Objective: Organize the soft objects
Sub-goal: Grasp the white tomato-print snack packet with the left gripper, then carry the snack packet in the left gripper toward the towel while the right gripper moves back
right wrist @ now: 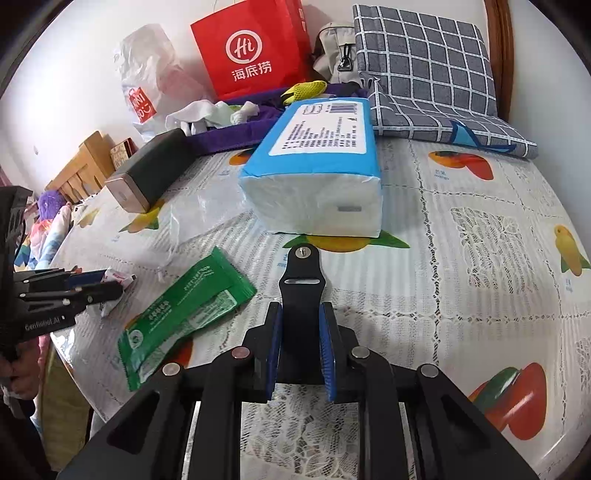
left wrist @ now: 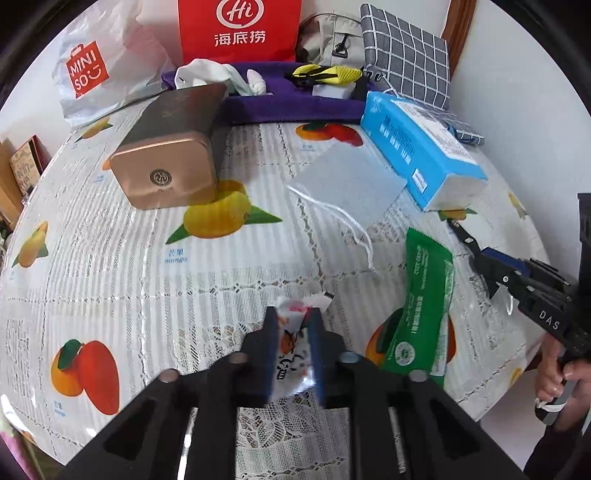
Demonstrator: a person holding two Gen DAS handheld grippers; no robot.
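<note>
My left gripper (left wrist: 291,314) is shut on a small white snack packet (left wrist: 293,347) with red and orange print, held just above the table near its front edge; it also shows in the right wrist view (right wrist: 114,282). My right gripper (right wrist: 301,314) is shut on a black strap (right wrist: 301,295) with a metal stud; it shows from the side in the left wrist view (left wrist: 480,254). A green wipes pack (left wrist: 424,306) (right wrist: 184,314) lies flat between the two grippers. A blue tissue pack (left wrist: 417,147) (right wrist: 317,173) lies beyond it.
A rose-gold tin (left wrist: 170,147) stands at the left. A purple tray (left wrist: 295,105) at the back holds white cloths and a yellow glove. A flat clear bag (left wrist: 351,181), red paper bag (left wrist: 240,29), Miniso bag (left wrist: 92,70) and checked cushion (right wrist: 424,74) are around.
</note>
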